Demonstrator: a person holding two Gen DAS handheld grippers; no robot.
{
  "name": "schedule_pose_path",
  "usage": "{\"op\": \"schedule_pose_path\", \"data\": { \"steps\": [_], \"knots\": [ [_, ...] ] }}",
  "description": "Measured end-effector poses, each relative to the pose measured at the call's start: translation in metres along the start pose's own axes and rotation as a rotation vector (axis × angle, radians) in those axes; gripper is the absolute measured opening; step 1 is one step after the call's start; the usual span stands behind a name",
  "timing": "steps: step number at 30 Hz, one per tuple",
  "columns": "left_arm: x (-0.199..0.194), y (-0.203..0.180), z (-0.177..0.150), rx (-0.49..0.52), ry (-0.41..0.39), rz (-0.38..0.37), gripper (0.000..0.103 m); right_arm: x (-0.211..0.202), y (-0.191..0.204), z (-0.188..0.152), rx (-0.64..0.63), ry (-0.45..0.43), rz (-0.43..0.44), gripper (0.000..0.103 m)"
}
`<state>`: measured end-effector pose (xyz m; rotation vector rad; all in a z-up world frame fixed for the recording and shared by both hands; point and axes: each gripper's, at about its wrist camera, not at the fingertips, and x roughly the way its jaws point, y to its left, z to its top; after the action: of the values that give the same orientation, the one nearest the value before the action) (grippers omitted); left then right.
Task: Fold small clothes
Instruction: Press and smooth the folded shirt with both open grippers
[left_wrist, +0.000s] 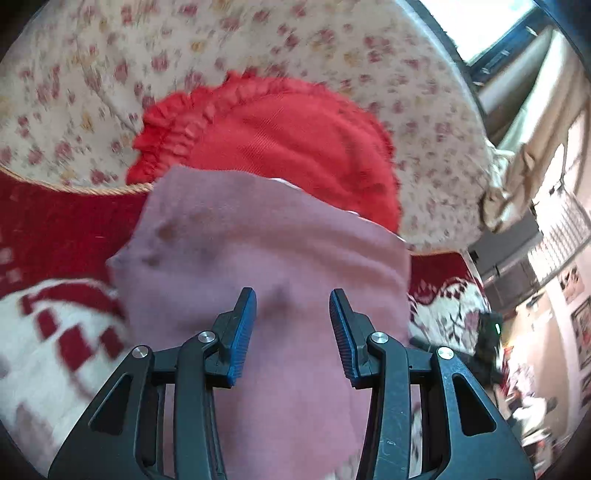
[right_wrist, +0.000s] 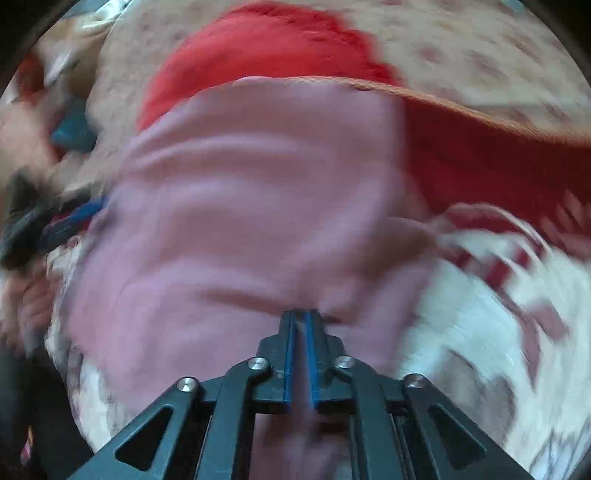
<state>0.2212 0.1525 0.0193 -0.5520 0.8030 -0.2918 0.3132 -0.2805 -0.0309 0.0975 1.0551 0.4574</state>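
Observation:
A mauve-pink garment (left_wrist: 266, 251) lies spread over the red and white blanket, its far edge overlapping a red garment (left_wrist: 288, 136) with a ruffled hem. My left gripper (left_wrist: 292, 293) hovers over the pink cloth, open, with nothing pinched between its blue pads (left_wrist: 242, 332). In the blurred right wrist view the pink garment (right_wrist: 251, 192) fills the middle, with the red garment (right_wrist: 258, 44) behind it. My right gripper (right_wrist: 301, 314) is shut on the pink garment's near edge, and a strip of pink cloth shows between its pads. Folds radiate from that pinch.
A floral cream cushion (left_wrist: 258, 40) with a cord edge lies under the red garment. A red and white patterned blanket (left_wrist: 55, 332) covers the near surface. At the right are a window (left_wrist: 491, 26), a tied curtain (left_wrist: 517, 166) and room clutter. A blurred dark and blue shape (right_wrist: 40, 221) sits at the left edge.

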Motion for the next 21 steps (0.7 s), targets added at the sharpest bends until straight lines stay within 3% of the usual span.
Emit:
{"op": "schedule_pose_path", "data": {
  "steps": [1,2,3,5,7,9,12,14,16,18,21],
  "knots": [
    [-0.015,-0.002,-0.005,0.003,-0.018,-0.006,0.039,-0.011,-0.006,-0.003,0.042,-0.003,-0.135,0.005],
    [-0.033,-0.002,-0.013,-0.006,-0.037,-0.004,0.039,-0.025,-0.006,-0.009,0.046,-0.030,-0.212,0.009],
    [-0.042,0.000,-0.019,-0.015,-0.047,0.004,0.041,-0.041,0.001,-0.017,0.023,-0.068,-0.136,0.009],
    [-0.059,0.004,-0.033,-0.024,-0.057,0.023,0.042,-0.056,0.024,-0.034,-0.046,-0.052,0.048,0.009],
    [-0.071,0.008,-0.045,0.002,-0.056,0.072,0.042,-0.062,0.051,-0.057,-0.164,-0.053,0.127,0.009],
    [-0.080,0.019,-0.057,-0.010,-0.055,0.098,0.042,-0.046,0.059,-0.074,-0.204,0.003,0.021,0.009],
    [-0.090,0.043,-0.078,-0.095,-0.046,0.113,0.042,-0.044,0.027,-0.086,-0.059,0.014,-0.100,0.012],
    [-0.091,0.052,-0.085,-0.151,-0.035,0.101,0.042,-0.055,0.014,-0.092,0.010,0.006,-0.100,0.012],
    [-0.092,0.050,-0.086,-0.141,-0.032,0.099,0.045,-0.071,0.011,-0.100,0.032,-0.042,-0.082,0.013],
    [-0.086,0.044,-0.087,-0.104,-0.016,0.114,0.064,-0.086,0.009,-0.113,0.051,-0.100,-0.038,0.015],
    [-0.072,0.041,-0.093,-0.073,0.037,0.151,0.064,-0.102,0.010,-0.121,0.057,-0.143,0.019,0.019]
  ]
}}
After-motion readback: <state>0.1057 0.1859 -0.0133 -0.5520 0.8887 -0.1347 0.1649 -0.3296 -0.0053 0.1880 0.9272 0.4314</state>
